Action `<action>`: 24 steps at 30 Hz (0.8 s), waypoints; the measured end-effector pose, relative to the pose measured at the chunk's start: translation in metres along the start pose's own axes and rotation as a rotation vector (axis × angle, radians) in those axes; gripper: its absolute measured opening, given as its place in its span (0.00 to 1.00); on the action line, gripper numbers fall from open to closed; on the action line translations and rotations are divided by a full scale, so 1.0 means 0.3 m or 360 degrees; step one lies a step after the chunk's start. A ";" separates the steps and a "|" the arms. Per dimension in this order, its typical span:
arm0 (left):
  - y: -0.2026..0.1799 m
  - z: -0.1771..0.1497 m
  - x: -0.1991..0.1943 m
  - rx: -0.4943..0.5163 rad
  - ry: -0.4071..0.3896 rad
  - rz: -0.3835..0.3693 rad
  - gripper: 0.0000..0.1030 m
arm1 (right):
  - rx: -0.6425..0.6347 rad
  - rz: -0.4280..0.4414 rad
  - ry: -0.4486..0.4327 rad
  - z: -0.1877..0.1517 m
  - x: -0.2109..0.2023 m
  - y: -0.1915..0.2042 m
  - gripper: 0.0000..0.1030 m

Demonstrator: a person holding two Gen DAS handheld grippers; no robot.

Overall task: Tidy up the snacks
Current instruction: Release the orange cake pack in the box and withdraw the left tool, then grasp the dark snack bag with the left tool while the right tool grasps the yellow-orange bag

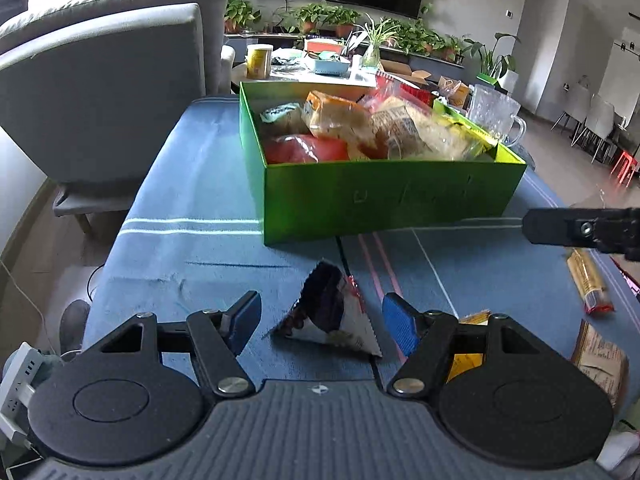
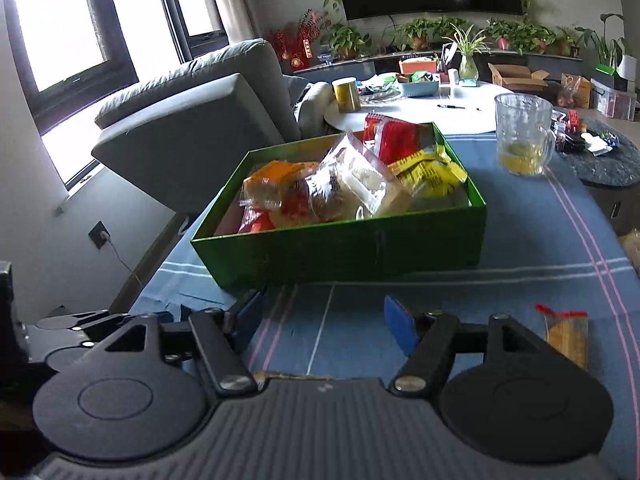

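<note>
A green box [image 1: 384, 196] full of snack packets stands on the blue striped tablecloth; it also shows in the right wrist view [image 2: 348, 248]. My left gripper [image 1: 322, 320] is open, its blue pads on either side of a dark and white triangular snack packet [image 1: 332, 316] lying on the cloth. My right gripper [image 2: 320, 320] is open and empty above bare cloth in front of the box; its finger shows in the left wrist view [image 1: 584, 232]. A yellow packet with a red end [image 2: 566, 336] lies to its right, also in the left wrist view [image 1: 590, 284].
A glass mug [image 2: 522, 140] stands right of the box. A brown packet [image 1: 600, 364] and an orange packet [image 1: 466, 348] lie at the near right. A grey armchair [image 1: 108, 92] stands left of the table. A cluttered white round table [image 2: 420, 108] sits behind.
</note>
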State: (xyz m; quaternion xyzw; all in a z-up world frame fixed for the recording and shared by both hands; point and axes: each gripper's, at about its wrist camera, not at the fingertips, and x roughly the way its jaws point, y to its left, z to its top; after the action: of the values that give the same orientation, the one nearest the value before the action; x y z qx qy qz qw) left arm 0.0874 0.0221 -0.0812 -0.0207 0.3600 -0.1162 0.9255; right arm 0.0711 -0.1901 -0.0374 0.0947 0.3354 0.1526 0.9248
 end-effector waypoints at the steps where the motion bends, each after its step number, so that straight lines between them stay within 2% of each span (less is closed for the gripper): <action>1: 0.001 -0.002 0.005 -0.0001 0.0006 -0.0001 0.62 | 0.0005 -0.0003 -0.0001 -0.001 -0.001 -0.001 0.75; 9: -0.017 -0.026 0.039 0.0026 0.0053 0.0018 0.62 | 0.0029 -0.0006 0.0039 -0.030 0.007 -0.010 0.75; 16: -0.025 -0.023 0.053 0.0074 0.0032 0.0046 0.61 | 0.0057 -0.0009 0.0075 -0.042 0.026 -0.023 0.75; 19: -0.035 -0.022 0.061 0.0124 0.0008 0.0089 0.50 | 0.0052 -0.0006 0.0088 -0.048 0.030 -0.022 0.75; 24: -0.015 -0.017 0.048 0.0057 0.0004 0.0076 0.46 | 0.0004 -0.0004 0.0129 -0.064 0.035 -0.012 0.75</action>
State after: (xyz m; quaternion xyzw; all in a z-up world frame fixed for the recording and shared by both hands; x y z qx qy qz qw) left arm 0.0932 0.0146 -0.0939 0.0047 0.3593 -0.1004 0.9278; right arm 0.0670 -0.1884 -0.0591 0.0890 0.3730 0.1547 0.9105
